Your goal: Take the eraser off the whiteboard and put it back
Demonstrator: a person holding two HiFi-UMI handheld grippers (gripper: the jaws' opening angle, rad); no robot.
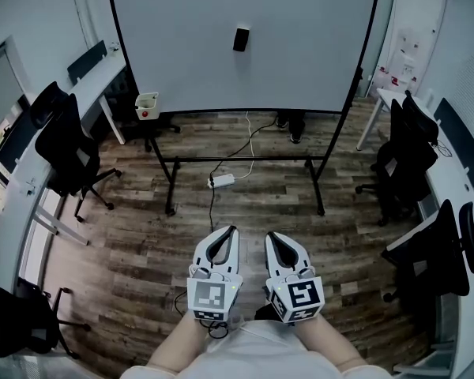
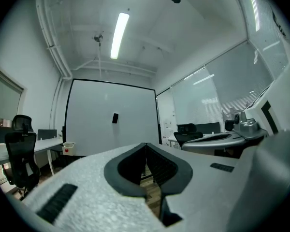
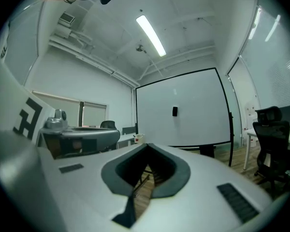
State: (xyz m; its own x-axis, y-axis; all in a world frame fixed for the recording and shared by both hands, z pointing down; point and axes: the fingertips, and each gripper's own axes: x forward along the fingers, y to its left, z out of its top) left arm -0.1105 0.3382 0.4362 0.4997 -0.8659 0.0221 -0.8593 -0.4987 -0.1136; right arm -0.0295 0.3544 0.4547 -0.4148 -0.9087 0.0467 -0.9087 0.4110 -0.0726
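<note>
1. The eraser is a small dark block stuck on the whiteboard, up high and a bit left of the board's middle. It's well apart from both tongs.
2. The left tongs are closed. The tips are pressed together and there's nothing between them. They're held level over the wood floor, pointing toward the board.
3. Same deal with the right tongs: tips touching, empty, sitting just beside the left ones and aimed the same way.
4. From both gripper views the eraser shows up a little above the closed tips, far off on the board.
5. The board stands on a black frame. A white power strip with its cable lies on the floor under it.
6. There's a small white tub with something red on it near the board's lower left corner.
7. Black office chairs sit along a bench on the left, and there are more chairs on the right.
</note>
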